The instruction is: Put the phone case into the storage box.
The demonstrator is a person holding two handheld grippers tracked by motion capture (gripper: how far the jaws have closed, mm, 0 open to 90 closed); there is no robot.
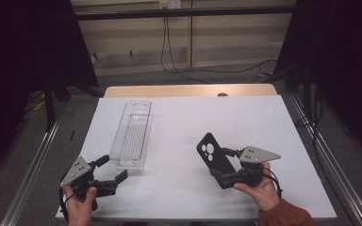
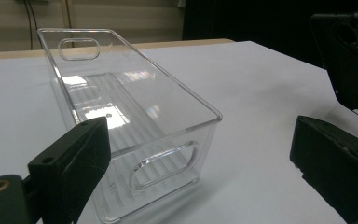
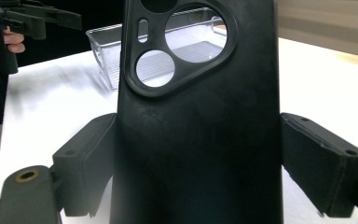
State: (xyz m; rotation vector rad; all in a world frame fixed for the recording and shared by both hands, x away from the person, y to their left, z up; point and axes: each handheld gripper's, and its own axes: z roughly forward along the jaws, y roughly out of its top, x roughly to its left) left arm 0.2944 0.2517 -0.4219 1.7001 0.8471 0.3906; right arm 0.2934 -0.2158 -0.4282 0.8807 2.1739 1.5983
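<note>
Matte black phone case [image 3: 196,140] pinched in right tool [image 1: 231,176]; left tool [image 1: 115,181] spread.

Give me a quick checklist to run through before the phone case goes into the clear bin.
1. Grip: the right gripper has its jaws closed on both side edges of the black phone case: ok.
2. Case clear of the white table: in the high view it appears raised and tilted above it: ok.
3. The clear bin is upright with its open side up and nothing inside: ok.
4. Left gripper: jaws open, holding nothing, close to the bin's near end: ok. Whether it touches the bin: cannot tell.
5. Path from case to bin: bare table between them: ok.
6. Whether the case fits the bin's width: cannot tell.
</note>
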